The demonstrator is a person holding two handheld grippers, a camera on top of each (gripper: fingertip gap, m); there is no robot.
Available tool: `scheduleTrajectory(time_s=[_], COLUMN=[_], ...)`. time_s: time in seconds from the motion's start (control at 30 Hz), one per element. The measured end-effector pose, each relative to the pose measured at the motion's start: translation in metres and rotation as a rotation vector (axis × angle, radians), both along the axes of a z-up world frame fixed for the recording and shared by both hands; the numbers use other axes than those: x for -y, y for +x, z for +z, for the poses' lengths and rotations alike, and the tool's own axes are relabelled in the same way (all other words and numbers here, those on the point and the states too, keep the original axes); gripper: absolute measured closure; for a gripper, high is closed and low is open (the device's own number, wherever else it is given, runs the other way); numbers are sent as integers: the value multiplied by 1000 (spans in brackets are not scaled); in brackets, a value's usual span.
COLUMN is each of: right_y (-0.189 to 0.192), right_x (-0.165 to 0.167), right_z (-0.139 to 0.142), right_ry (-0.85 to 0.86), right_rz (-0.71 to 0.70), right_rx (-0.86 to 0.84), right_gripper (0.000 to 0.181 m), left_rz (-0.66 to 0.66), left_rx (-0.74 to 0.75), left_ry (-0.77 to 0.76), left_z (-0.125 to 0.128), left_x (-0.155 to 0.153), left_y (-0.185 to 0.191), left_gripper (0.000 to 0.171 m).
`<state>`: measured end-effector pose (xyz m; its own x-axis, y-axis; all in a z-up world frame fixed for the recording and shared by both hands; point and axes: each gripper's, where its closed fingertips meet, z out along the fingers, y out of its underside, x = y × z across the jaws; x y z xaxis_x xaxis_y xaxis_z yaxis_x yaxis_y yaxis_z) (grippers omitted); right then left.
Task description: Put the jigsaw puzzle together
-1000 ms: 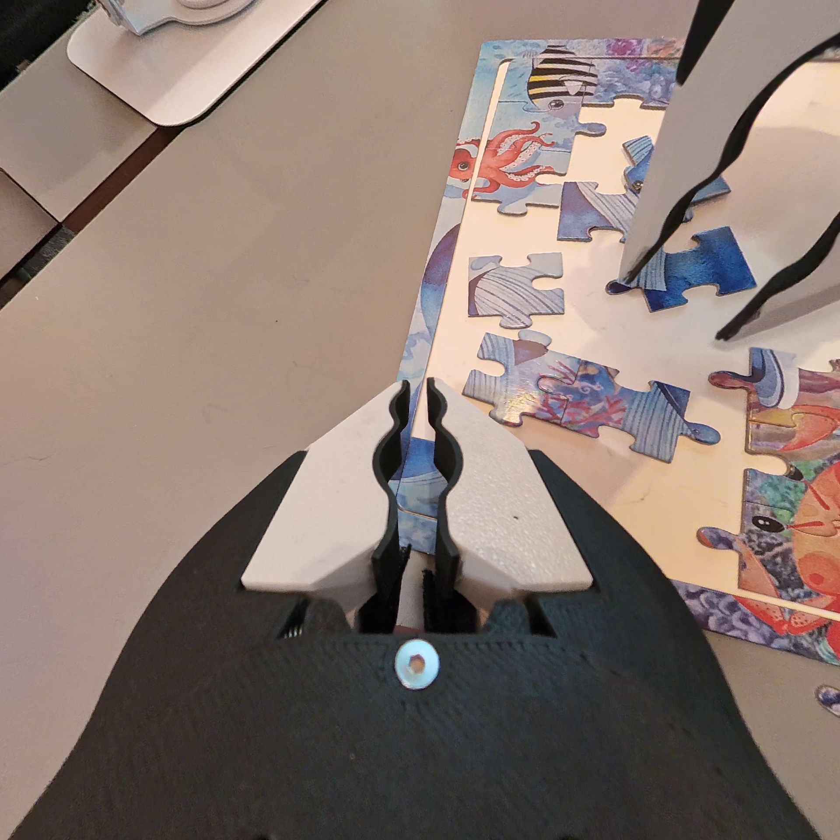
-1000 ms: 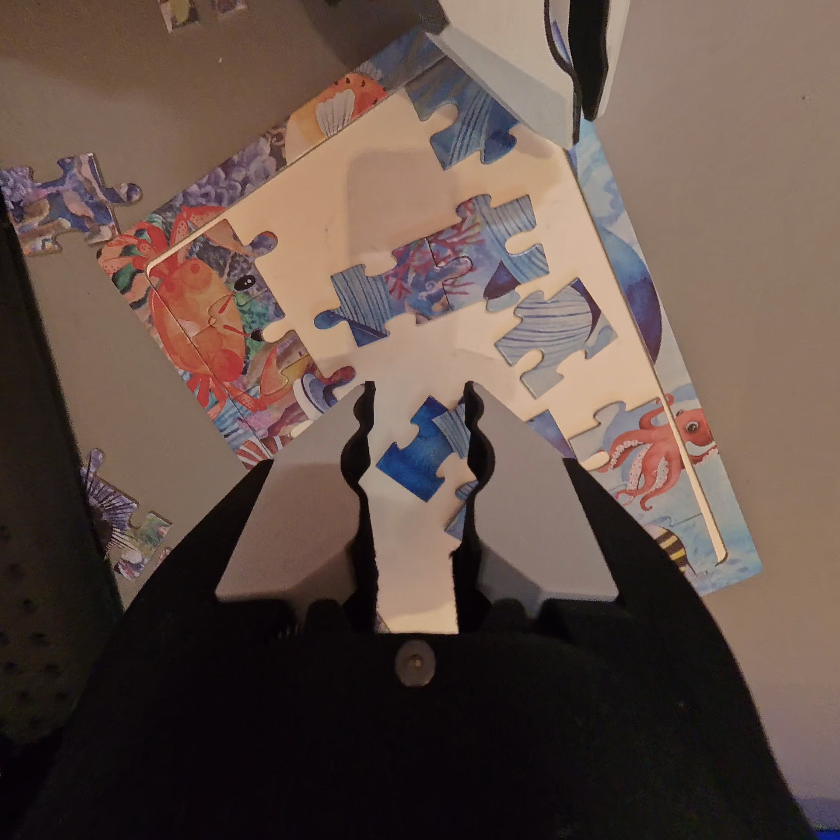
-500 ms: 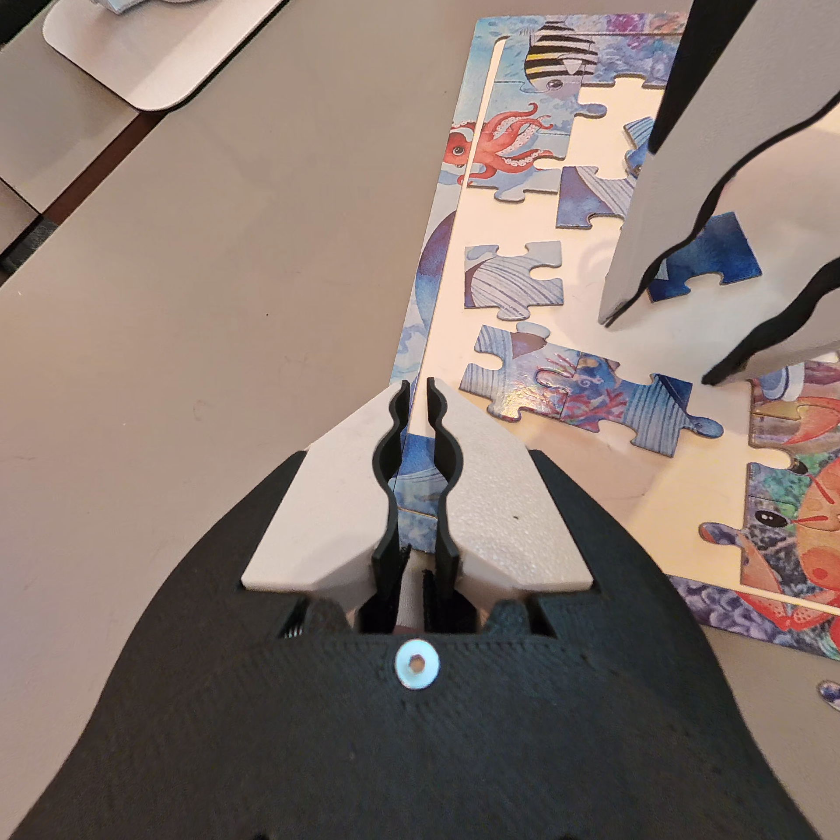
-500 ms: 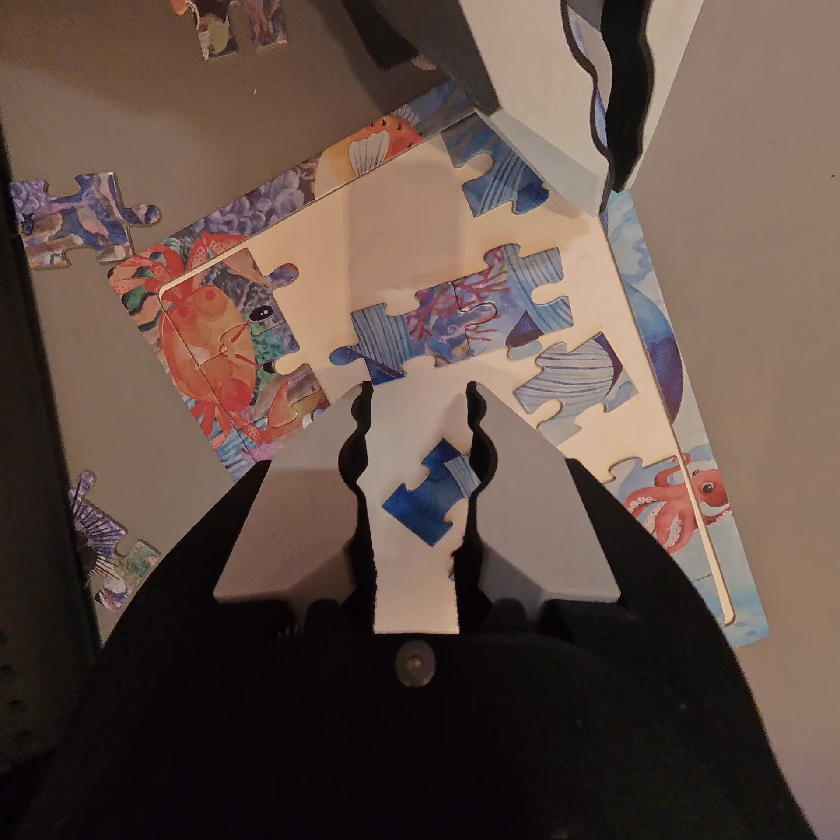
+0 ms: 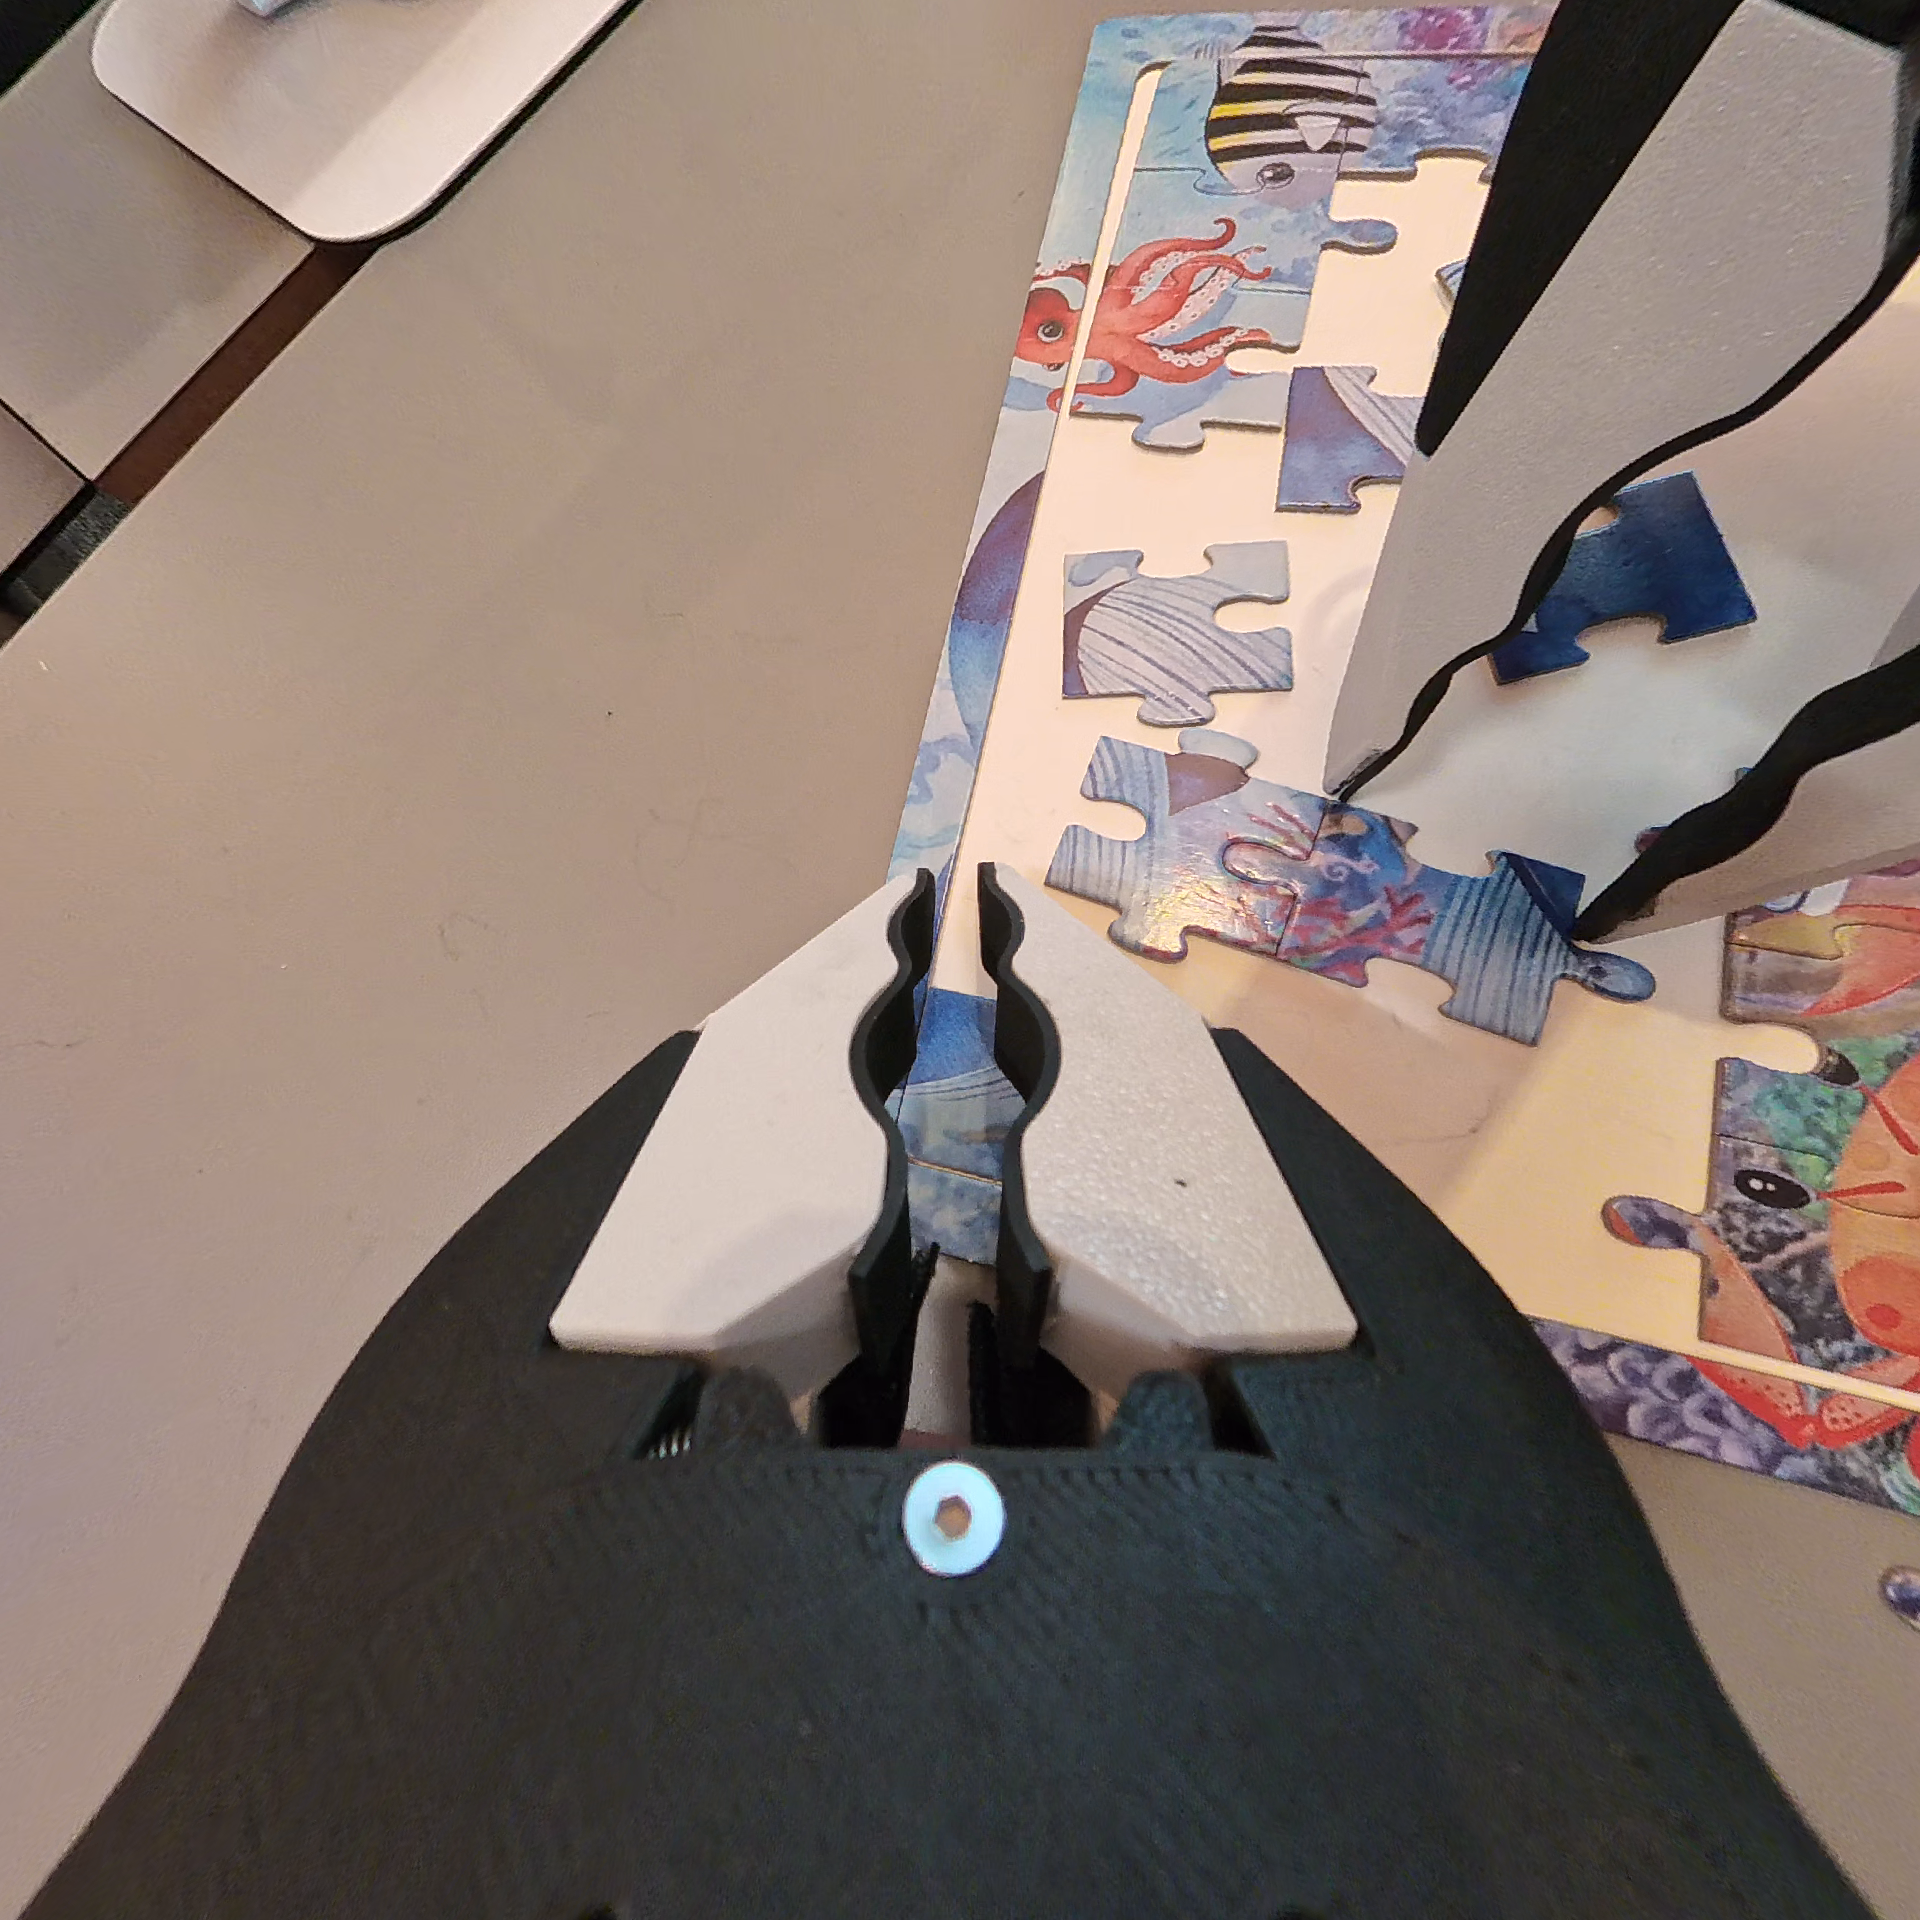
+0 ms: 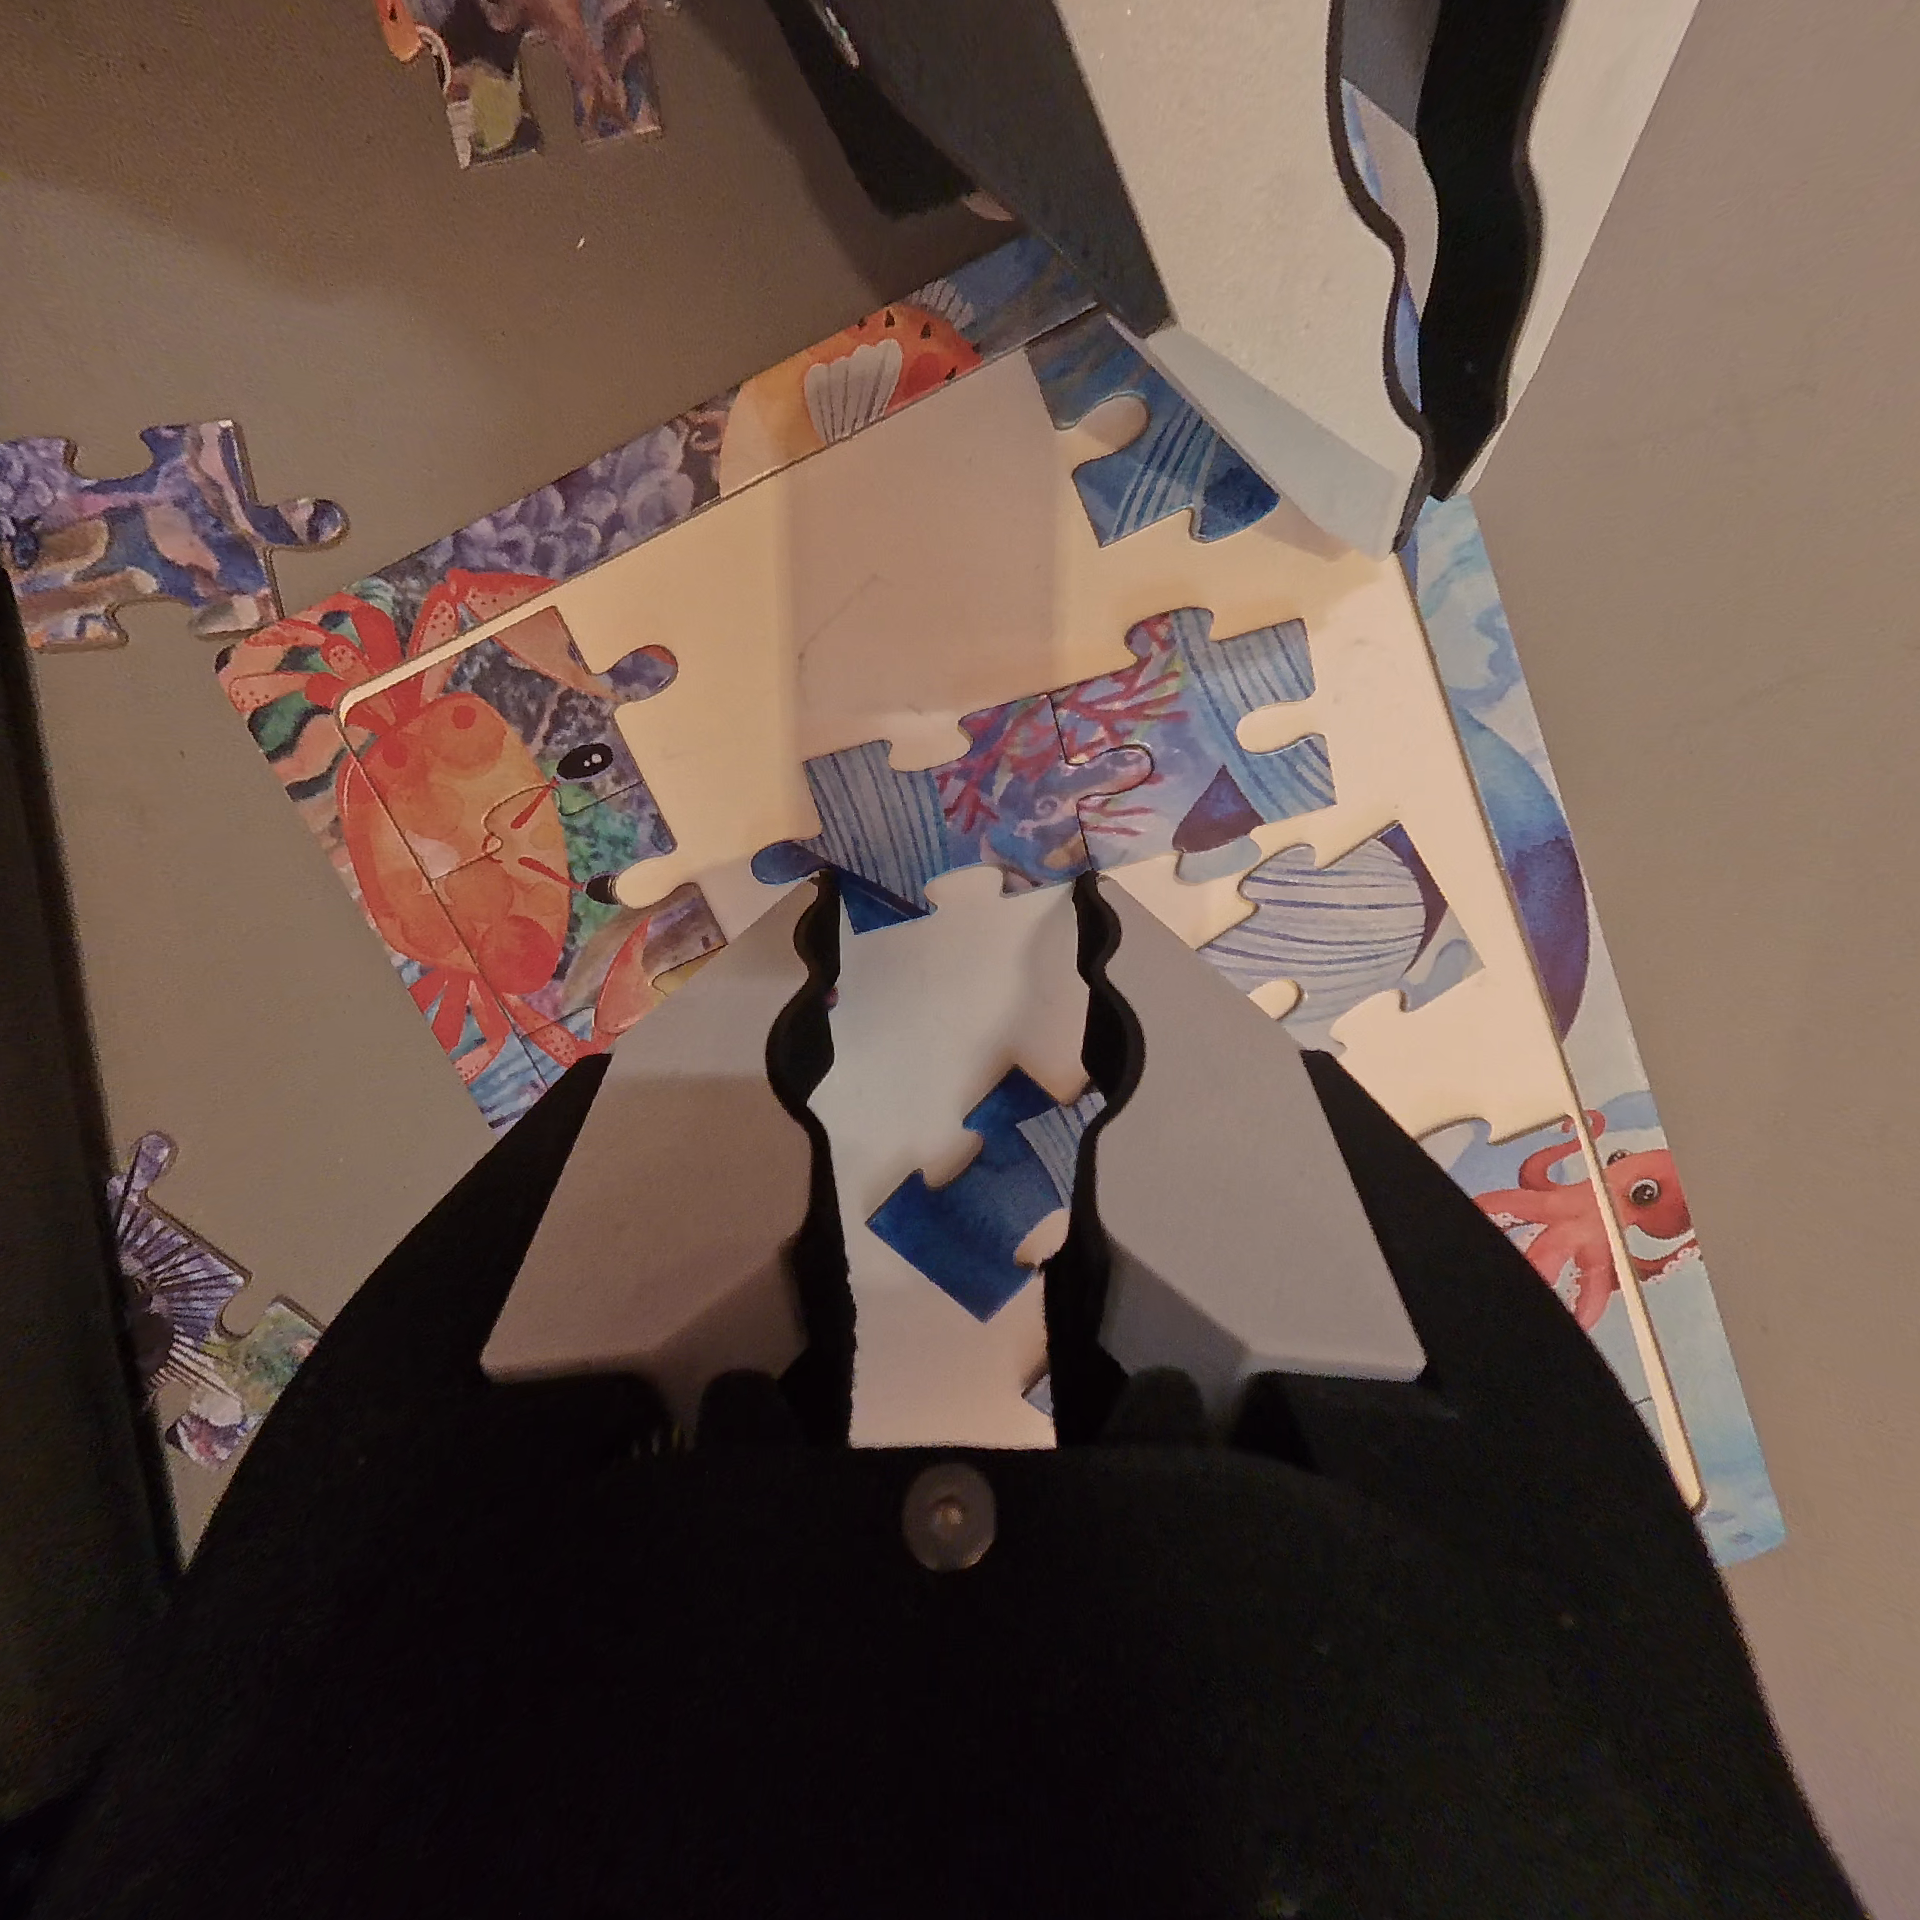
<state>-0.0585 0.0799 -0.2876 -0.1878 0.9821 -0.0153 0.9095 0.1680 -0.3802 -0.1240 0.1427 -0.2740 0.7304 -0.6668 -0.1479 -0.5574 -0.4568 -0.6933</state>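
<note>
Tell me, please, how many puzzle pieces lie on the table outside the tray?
3 in the right wrist view: a top piece, a left piece beside the crab corner, and a lower-left piece. More may be hidden or out of view.

Left gripper [image 5: 954, 883] nearly closed over tray border [image 5: 961, 665]. Bare table [image 5: 499, 644] open from 9 to 12 o'clock. At 2 o'clock, right gripper [image 5: 1455, 852] blocked passage, tips down on joined pieces [image 5: 1340, 894]. Whale piece [image 5: 1169, 634] lay at 1 o'clock.
</note>
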Motion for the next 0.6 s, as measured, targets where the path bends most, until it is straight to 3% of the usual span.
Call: scheduleTrajectory(time_s=[0.6], right_y=[-5], right_x=[-5], right_z=[1], right_ry=[17], right_rz=[-15], right_rx=[-32], right_gripper=[142], left_rz=[-9], left_rx=[-24], left_ry=[-11], left_z=[-6], left_x=[1], left_y=[1], left_gripper=[165])
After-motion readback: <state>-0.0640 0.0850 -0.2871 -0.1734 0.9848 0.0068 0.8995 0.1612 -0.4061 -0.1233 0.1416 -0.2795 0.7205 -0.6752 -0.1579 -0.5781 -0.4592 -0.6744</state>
